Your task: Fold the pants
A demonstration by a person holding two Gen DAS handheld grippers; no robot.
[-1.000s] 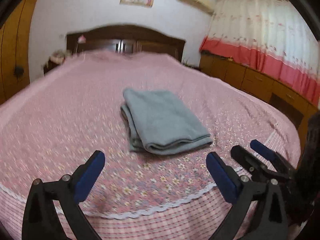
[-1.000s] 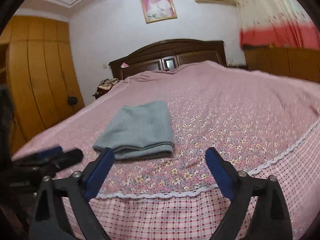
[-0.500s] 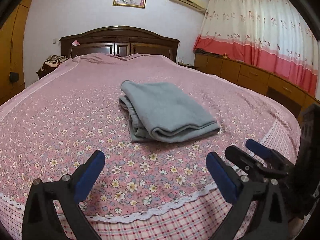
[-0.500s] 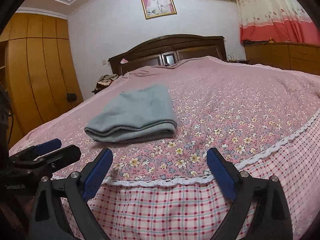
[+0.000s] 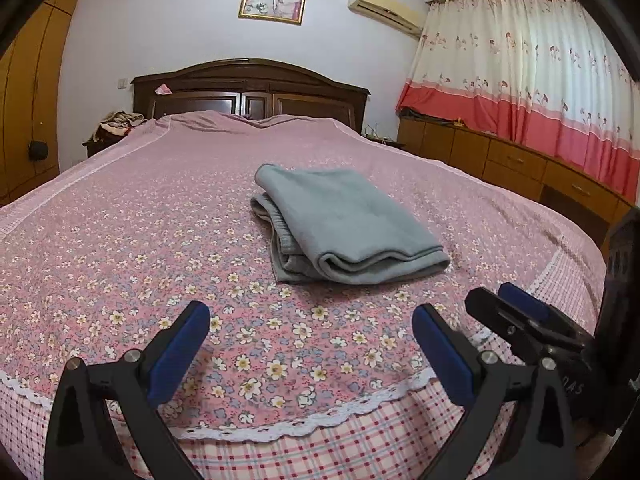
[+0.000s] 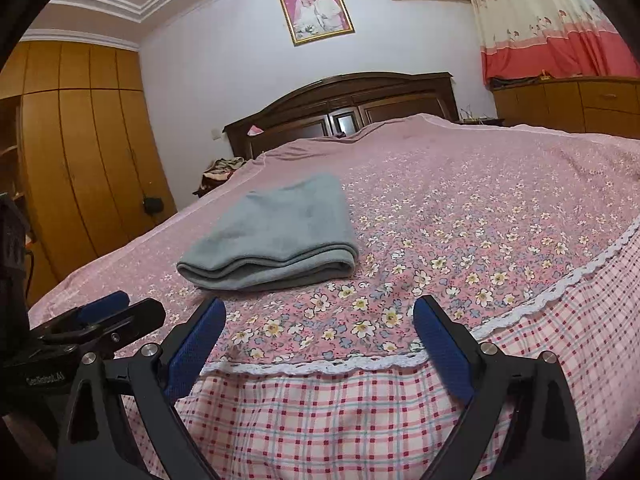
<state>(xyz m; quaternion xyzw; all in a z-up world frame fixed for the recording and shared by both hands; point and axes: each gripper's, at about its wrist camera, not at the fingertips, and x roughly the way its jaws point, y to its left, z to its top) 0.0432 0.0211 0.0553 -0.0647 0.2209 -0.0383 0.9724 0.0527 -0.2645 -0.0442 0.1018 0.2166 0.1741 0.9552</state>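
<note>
Grey pants (image 5: 340,224) lie folded into a compact rectangle on the pink floral bedspread (image 5: 140,240), towards the foot of the bed. In the right wrist view the same pants (image 6: 280,236) show stacked layers along their near edge. My left gripper (image 5: 310,336) hovers open near the bed's foot edge, short of the pants, with nothing between its blue pads. My right gripper (image 6: 318,332) is open too, empty, over the lace trim at the bed's edge. Each gripper appears at the side of the other's view.
A dark wooden headboard (image 5: 248,88) stands at the far end. Wooden cabinets (image 5: 520,164) under red and cream curtains run along the right. A tall wooden wardrobe (image 6: 80,168) is on the left. Clothes are piled on a nightstand (image 5: 116,124).
Both grippers have pulled back and dropped lower towards the foot of the bed, away from the pants. The folded pants have not moved. Both grippers stayed open.
</note>
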